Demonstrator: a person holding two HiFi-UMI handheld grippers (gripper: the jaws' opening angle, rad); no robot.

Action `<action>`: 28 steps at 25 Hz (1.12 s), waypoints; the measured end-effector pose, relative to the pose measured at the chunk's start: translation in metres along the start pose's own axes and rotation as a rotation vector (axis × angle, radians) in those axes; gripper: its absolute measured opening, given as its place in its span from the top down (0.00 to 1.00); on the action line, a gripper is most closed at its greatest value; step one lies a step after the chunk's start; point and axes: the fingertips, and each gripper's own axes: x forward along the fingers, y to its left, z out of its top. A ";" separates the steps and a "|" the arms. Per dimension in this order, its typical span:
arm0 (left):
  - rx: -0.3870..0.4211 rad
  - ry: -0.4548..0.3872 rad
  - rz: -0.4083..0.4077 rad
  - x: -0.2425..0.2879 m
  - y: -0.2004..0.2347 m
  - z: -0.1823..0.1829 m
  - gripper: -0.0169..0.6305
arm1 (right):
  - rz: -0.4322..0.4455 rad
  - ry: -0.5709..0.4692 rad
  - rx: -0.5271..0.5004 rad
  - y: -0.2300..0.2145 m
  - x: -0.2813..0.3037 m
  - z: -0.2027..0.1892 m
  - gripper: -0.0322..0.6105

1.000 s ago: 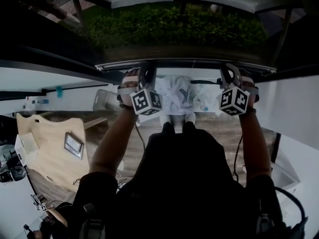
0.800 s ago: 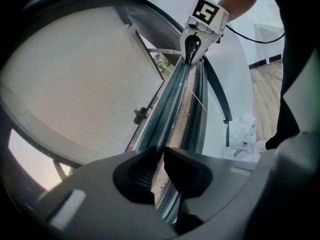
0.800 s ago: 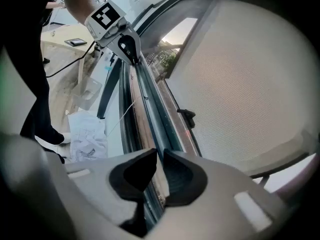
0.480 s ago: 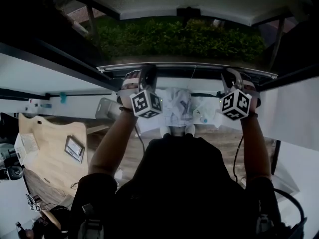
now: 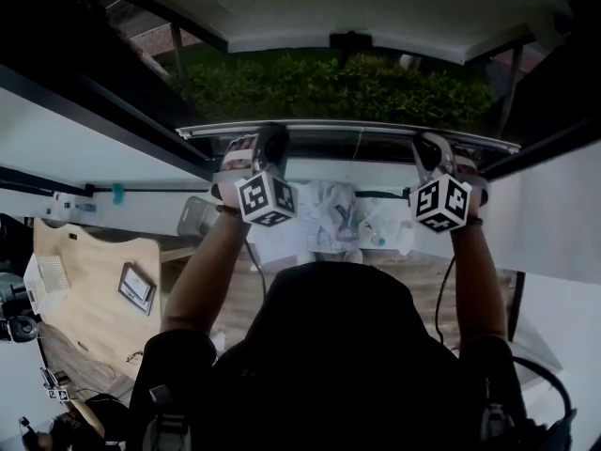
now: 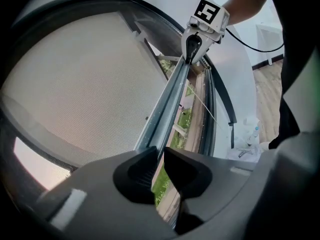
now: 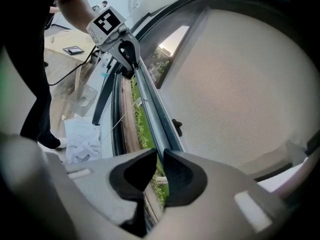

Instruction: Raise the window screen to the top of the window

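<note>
Overhead, at the lower edge of the window screen [image 5: 376,7], the bottom rail [image 5: 347,128] is pinched by both tools: the left tool [image 6: 159,156] is closed on the rail's thin lip towards one end, and the right tool [image 7: 160,159] is closed on it towards the other, the two well apart. The rail is judged stiff and light, a slim bar of metallic look, whereas the mesh [image 6: 75,84] above it is judged thin and easily dented or torn. Hold is therefore best taken on the rail alone, at two spread points, and the lift kept level lest the screen be racked and bind at its sides; the smooth lip may slip out of a shallow pinch. The pinch on the lip and the weave of the mesh are shown by the tool views and cannot be made out from the head view. The rail's whole span is given by the head view alone, with the opening beneath it, through which a hedge [image 5: 329,87] is seen
</note>
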 end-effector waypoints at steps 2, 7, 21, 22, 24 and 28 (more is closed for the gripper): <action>-0.002 -0.003 0.012 -0.003 0.007 0.004 0.90 | -0.018 -0.012 0.004 -0.008 -0.004 0.004 0.88; 0.000 -0.012 0.025 -0.015 0.024 0.014 0.90 | -0.037 -0.012 -0.003 -0.022 -0.017 0.013 0.88; 0.064 -0.040 0.024 -0.028 0.049 0.027 0.90 | -0.087 -0.008 -0.077 -0.045 -0.033 0.026 0.88; 0.065 -0.042 0.025 -0.029 0.051 0.028 0.90 | -0.092 -0.011 -0.073 -0.047 -0.034 0.026 0.88; 0.059 -0.049 0.033 -0.030 0.055 0.030 0.90 | -0.099 -0.018 -0.064 -0.051 -0.037 0.028 0.88; 0.048 -0.058 0.046 -0.034 0.064 0.036 0.90 | -0.114 -0.021 -0.050 -0.061 -0.041 0.032 0.88</action>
